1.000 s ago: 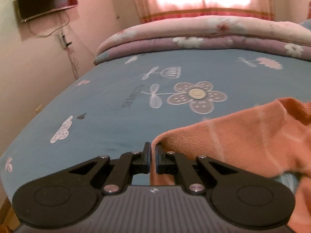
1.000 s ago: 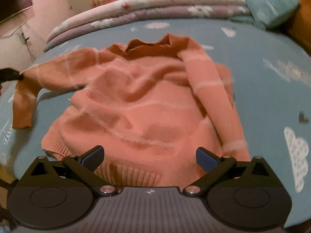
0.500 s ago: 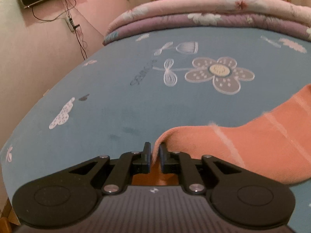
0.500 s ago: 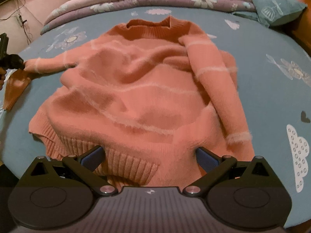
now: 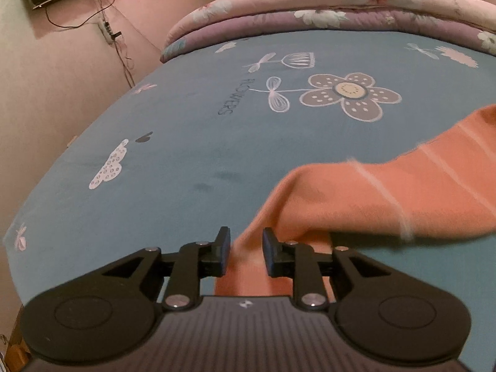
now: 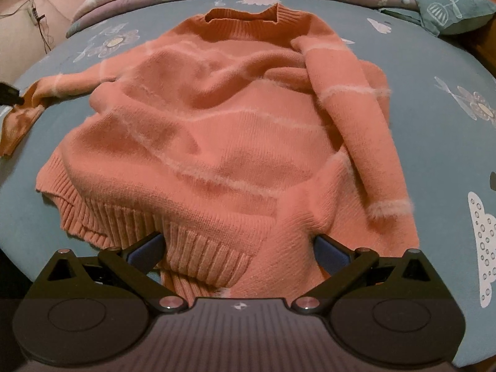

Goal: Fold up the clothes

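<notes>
– Now that the left gripper (image 5: pixel 242 249) has parted, is the sleeve (image 5: pixel 372 198) free?
– Yes, dropped on the bed (image 5: pixel 186 142). The right gripper (image 6: pixel 238 252) gapes over the sweater's (image 6: pixel 223 130) hem; the sweater lies unfolded.

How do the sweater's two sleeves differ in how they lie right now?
The left-hand sleeve stretches sideways off the sweater's body onto the blue sheet; the right-hand sleeve is folded across the body and runs down toward the hem. The left-hand sleeve's cuff end sits between the left tool's parted fingers; nothing touches the right-hand sleeve. Both are orange knit with pale stripes.
</notes>
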`<state>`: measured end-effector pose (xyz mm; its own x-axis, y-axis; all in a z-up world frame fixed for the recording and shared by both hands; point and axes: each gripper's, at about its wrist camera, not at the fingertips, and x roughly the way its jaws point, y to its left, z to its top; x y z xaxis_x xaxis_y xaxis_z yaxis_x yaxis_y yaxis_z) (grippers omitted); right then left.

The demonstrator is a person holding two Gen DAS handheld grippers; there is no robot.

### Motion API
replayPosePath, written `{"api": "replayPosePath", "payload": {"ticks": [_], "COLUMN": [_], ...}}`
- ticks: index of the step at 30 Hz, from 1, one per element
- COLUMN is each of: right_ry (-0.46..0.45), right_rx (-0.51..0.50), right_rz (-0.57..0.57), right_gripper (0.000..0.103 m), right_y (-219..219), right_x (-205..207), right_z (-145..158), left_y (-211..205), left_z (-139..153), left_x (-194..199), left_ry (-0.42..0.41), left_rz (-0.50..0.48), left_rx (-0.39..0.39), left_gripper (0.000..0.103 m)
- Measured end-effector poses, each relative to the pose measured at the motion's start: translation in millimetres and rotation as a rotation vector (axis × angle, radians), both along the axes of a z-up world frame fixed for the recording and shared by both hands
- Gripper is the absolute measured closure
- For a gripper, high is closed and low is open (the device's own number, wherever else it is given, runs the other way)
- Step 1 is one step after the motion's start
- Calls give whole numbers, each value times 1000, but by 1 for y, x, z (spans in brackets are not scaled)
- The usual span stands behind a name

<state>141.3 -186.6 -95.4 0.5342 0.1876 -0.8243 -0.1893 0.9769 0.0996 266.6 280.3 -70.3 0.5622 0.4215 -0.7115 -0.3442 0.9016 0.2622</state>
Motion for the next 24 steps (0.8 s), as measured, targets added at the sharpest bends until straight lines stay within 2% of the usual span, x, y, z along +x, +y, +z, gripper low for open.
{"api": "replayPosePath", "payload": {"ticks": [2,4,7,11,12,13,15,18,22,24], "right_ry": [-10,-23,-43,-46,-50,-61,-101,-153,-153,-178], "right_rx": [5,-1,-18,-18,-17,-15,-13,-17,-13,-11], "right_rz": [3,13,31,21,18,11,0,-9,-13,-44], "right_gripper": [0,0,0,0,0,0,0,0,1,4], "right_y": [-1,-1,1,1,1,1,2,2,-1,-17], "right_x": [-2,-5,-7,-7,-8,-9,-16,-25,-33,-39], "right_z": [-1,-3,-6,-6,-6,-6,-9,-11,3,12], "left_y": [-7,-18,-48,-103,-118,-134,-163,-204,-241,-250], "left_z": [5,10,17,29,32,33,33,27,12,8], "left_x": [-14,-29,-51,-80,-87,-93,-105,-121,-128,-131], "left_ry": [-28,-53,-64,-73,-75,-76,-74,-65,-30,-22], "left_rz": [-38,-103,-225,-410,-459,-511,-604,-725,-761,-757], "left_rx": [-21,-51,-79,-101,-116,-131,-149,-160,-179,-199], "left_gripper": [76,66,65,65,60,55,51,51,51,51]}}
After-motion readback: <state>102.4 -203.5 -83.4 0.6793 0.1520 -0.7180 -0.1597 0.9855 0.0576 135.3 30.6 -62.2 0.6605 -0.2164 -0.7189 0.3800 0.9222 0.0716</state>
